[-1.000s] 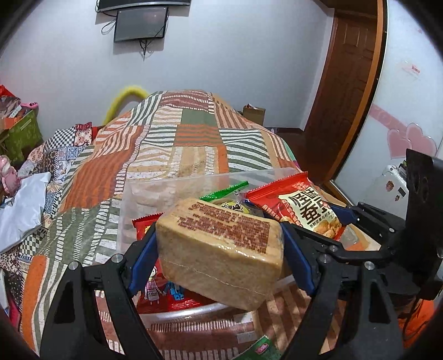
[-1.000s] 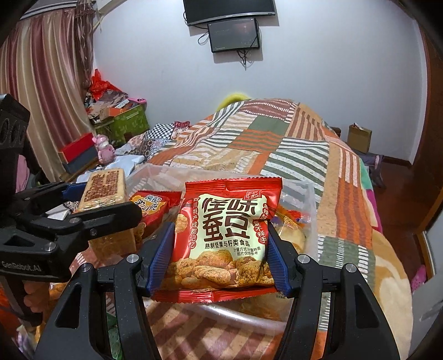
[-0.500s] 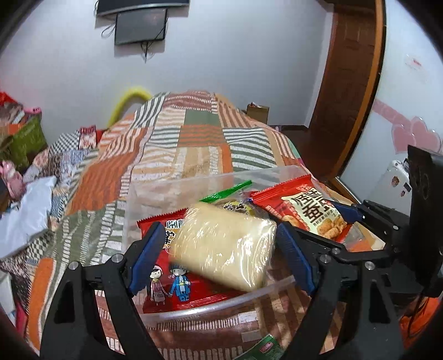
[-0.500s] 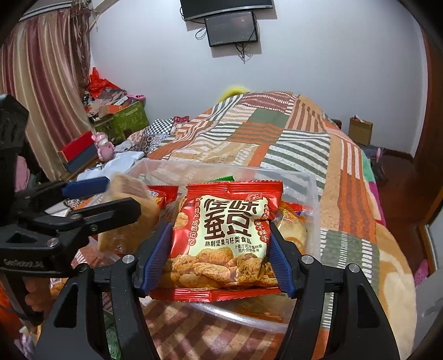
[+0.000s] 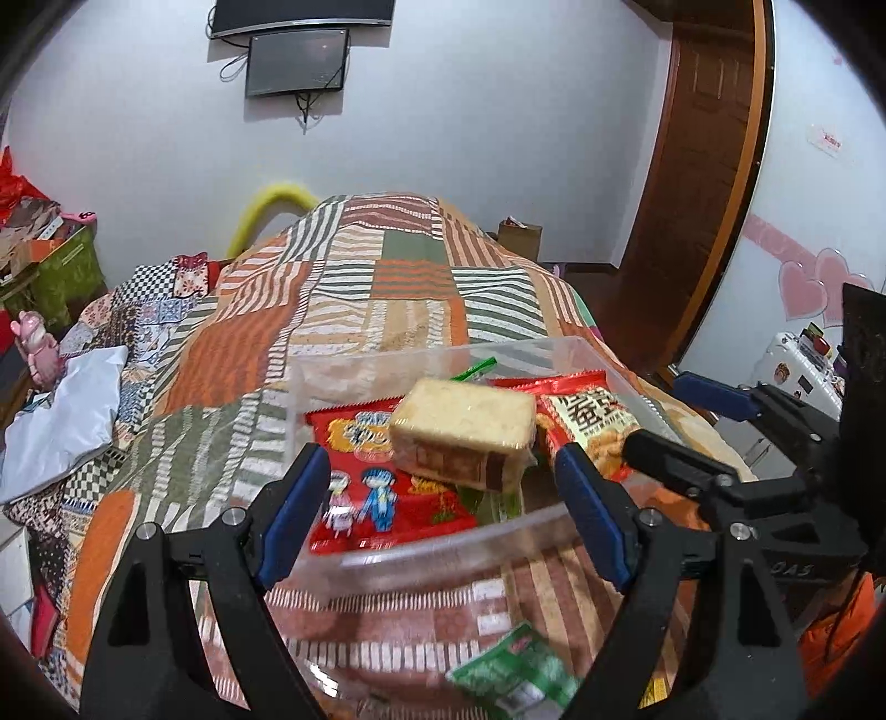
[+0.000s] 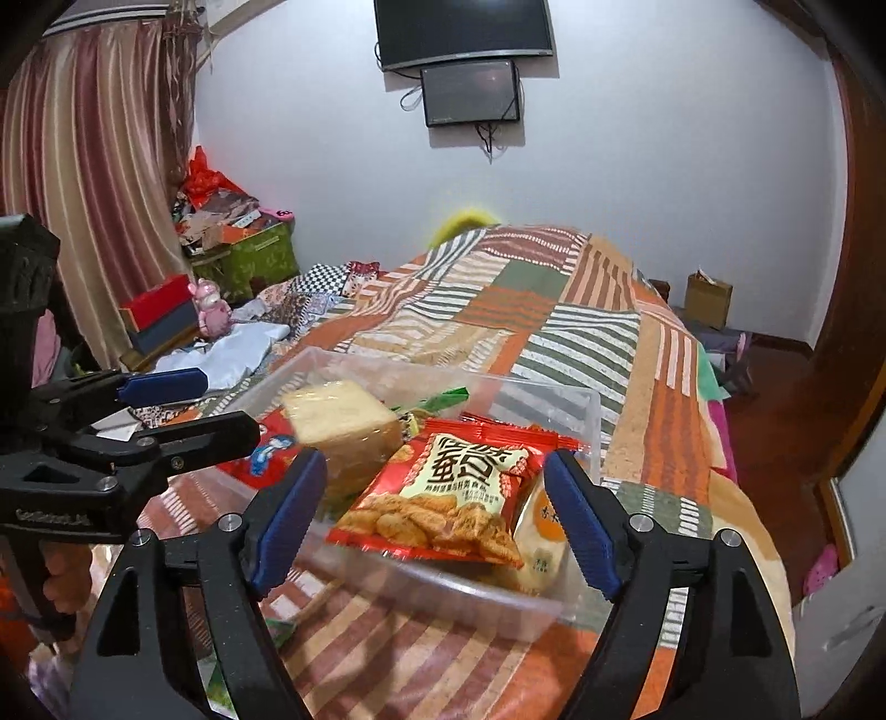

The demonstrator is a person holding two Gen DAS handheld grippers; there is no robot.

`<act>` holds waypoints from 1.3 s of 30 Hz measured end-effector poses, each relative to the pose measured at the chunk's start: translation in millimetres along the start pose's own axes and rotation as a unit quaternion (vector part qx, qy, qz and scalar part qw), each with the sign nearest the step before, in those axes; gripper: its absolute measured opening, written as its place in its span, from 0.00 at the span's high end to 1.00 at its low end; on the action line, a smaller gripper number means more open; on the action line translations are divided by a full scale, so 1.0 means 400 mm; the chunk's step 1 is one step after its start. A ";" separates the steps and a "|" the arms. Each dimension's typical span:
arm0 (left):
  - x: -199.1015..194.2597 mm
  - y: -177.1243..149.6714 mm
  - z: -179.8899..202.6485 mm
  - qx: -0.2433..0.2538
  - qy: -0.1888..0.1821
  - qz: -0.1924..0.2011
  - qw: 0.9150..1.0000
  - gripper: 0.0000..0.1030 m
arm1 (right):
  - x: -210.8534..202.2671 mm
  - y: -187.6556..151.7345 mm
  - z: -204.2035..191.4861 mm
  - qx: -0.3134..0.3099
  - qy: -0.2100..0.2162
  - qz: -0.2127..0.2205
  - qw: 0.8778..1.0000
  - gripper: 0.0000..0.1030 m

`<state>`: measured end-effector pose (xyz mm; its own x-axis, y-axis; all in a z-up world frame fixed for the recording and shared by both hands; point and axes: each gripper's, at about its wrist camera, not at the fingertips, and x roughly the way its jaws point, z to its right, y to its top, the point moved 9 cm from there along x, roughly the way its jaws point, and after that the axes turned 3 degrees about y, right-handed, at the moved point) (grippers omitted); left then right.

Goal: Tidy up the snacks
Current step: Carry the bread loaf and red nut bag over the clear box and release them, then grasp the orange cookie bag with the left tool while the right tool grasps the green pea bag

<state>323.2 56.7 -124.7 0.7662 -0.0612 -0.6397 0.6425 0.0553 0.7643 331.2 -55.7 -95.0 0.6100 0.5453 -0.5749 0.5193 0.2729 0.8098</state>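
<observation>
Cracker block (image 5: 462,426) and red packet (image 6: 443,498) dropped into bin (image 6: 443,603); both grippers wide, right's jaws just opened

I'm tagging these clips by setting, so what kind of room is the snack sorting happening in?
Almost certainly a home bedroom. The clear plastic bin of snacks sits on a bed with a patchwork quilt, a television hangs on the far wall, and curtains hang at the left.
</observation>
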 end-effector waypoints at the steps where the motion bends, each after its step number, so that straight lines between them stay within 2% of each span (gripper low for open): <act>1: -0.008 -0.006 -0.003 -0.001 0.002 -0.001 1.000 0.19 | -0.007 -0.003 -0.004 -0.002 0.000 0.001 1.000 0.24; 8: -0.068 -0.077 -0.034 -0.012 0.014 -0.017 1.000 0.19 | -0.049 -0.046 -0.041 -0.001 0.011 -0.002 1.000 0.24; 16: -0.089 -0.182 -0.082 -0.024 0.025 -0.051 0.998 0.19 | -0.049 -0.104 -0.097 -0.003 0.030 -0.020 0.999 0.24; 22: -0.085 -0.275 -0.139 -0.034 0.037 -0.084 0.995 0.19 | -0.024 -0.157 -0.148 -0.004 0.049 -0.047 0.998 0.24; 28: -0.084 -0.345 -0.167 -0.048 0.024 -0.110 0.992 0.19 | 0.011 -0.205 -0.196 -0.003 0.066 -0.078 0.995 0.24; 33: -0.085 -0.377 -0.165 -0.042 0.018 -0.116 0.992 0.19 | 0.045 -0.245 -0.227 -0.013 0.075 -0.110 0.991 0.24; 34: -0.086 -0.379 -0.164 -0.039 0.018 -0.114 0.993 0.19 | 0.052 -0.253 -0.234 -0.017 0.076 -0.118 0.990 0.25; 36: -0.090 -0.384 -0.163 -0.037 0.018 -0.112 0.993 0.19 | 0.064 -0.270 -0.246 -0.026 0.082 -0.135 0.987 0.35; 39: -0.090 -0.385 -0.166 -0.044 0.013 -0.113 0.993 0.19 | 0.074 -0.290 -0.256 -0.036 0.086 -0.151 0.984 0.46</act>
<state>197.5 116.4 -224.7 0.6014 -0.0555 -0.7970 0.7958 0.1299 0.5914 227.5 10.0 -194.0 0.3202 0.5546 -0.7680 0.6143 0.4956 0.6140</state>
